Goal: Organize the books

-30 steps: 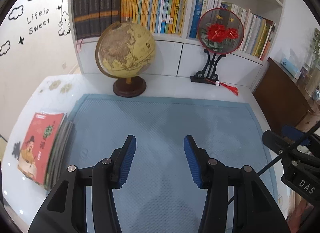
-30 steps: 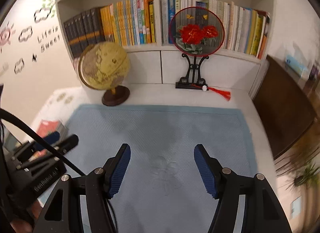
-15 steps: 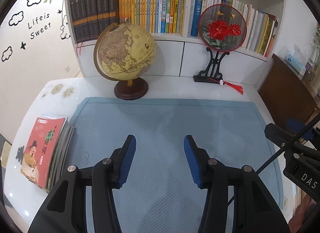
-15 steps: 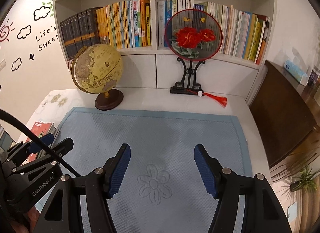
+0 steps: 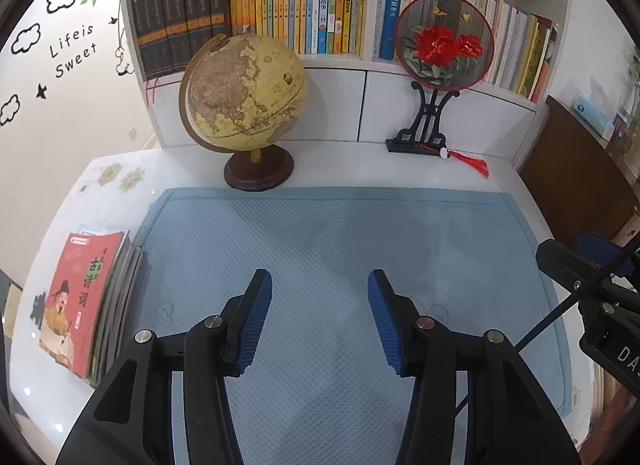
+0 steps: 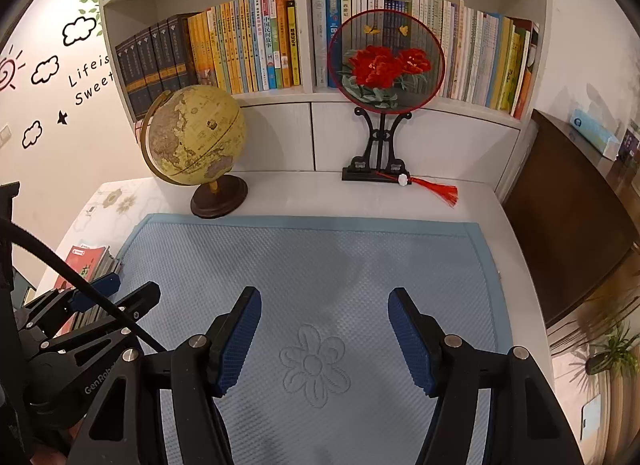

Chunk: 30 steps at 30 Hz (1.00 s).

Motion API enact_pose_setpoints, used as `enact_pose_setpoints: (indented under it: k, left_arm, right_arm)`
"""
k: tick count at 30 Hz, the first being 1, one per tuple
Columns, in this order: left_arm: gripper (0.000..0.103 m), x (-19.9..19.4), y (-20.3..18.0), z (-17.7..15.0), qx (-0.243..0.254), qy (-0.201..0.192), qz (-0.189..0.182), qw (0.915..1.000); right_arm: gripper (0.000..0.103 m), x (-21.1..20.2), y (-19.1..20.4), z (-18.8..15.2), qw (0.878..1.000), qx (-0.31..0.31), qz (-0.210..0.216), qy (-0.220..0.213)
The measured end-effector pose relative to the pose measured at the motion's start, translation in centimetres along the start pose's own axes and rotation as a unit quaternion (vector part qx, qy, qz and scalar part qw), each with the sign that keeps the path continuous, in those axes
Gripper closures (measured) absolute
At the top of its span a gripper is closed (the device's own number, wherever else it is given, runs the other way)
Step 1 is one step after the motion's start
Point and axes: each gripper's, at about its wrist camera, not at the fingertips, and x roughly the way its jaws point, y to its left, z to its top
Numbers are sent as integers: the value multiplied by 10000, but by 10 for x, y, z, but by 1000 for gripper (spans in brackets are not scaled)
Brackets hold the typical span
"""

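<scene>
a: where are the claws, and are they gripping anything?

b: the left claw [image 5: 320,307] hangs over a pale blue quilted mat [image 5: 344,233], its blue ribbed pads parted, nothing between them. the right claw [image 6: 325,329] hangs over the same mat, released too, spread a little wider, above a flower shape pressed into the fabric. each claw shows at the edge of the other's view.

a: where are the books to be organized?

b: a stack of thin books [image 5: 86,301] lies flat on the white surface [image 5: 80,201], just beside the mat's left edge. the top book has a red cover with a cartoon figure in a robe and chinese characters. neither claw touches the stack.

a: what holds books already?

b: a white bookshelf [image 6: 304,17] stands at the back. its lower left compartment holds a row of dark volumes [image 5: 180,17] with orange bands, then yellow and orange spines [image 5: 288,5], all upright. the lower right compartment holds blue, white and yellow spines [image 6: 476,57], the ones at the far right leaning. an upper shelf holds more books, mostly cut off.

a: anything else on the surface?

b: a tan globe [image 5: 244,93] on a dark round base, touching the mat's far edge, and a round fan with red flowers [image 5: 444,45] on a black stand with a red tassel, in front of the right compartment.
</scene>
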Motion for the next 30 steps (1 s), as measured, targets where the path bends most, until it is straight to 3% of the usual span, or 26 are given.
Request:
enact_pose_setpoints:
  k: [30]
  left_arm:
    - [55, -11, -3, -6, 124, -80, -20, 9999]
  right_arm:
    - [39, -7, 10, -6, 10000, 37, 88, 11]
